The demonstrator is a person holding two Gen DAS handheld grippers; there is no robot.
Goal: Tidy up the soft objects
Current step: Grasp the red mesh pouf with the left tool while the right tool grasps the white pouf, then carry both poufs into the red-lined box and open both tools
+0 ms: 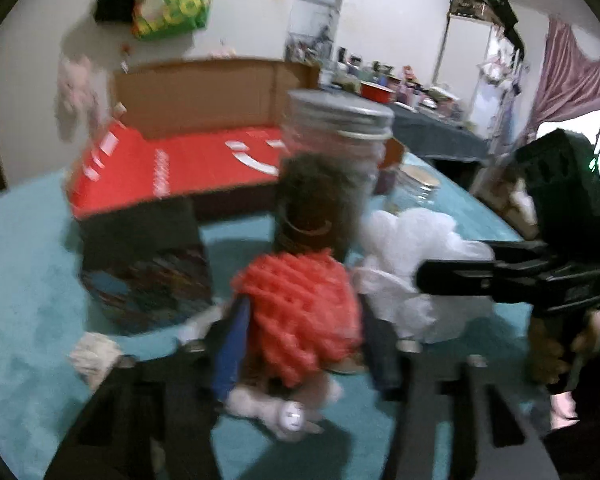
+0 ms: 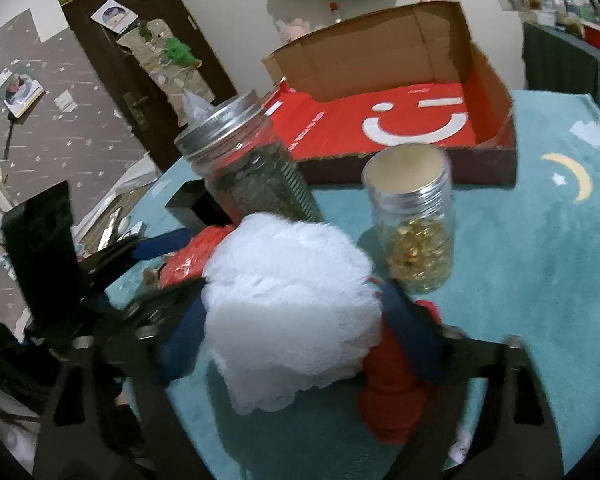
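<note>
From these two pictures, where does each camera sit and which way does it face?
Left wrist: on the left gripper, looking down at the orange puff between its fingers; the right gripper shows too.
Right wrist: on the right gripper, looking down at the white puff between its fingers; the left gripper shows too.
Shared: both puffs, tall jar, red box, teal rug.

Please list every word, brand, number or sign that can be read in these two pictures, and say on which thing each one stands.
"MEC" over "ECO", partly cut off: green bag hanging on the wall.
White smile sign, no letters: red floor of the cardboard box.
White print on the red box flap: too blurred to read.
Moon and star picture, no words: teal mat.
Papers on the door: too small to read.
</note>
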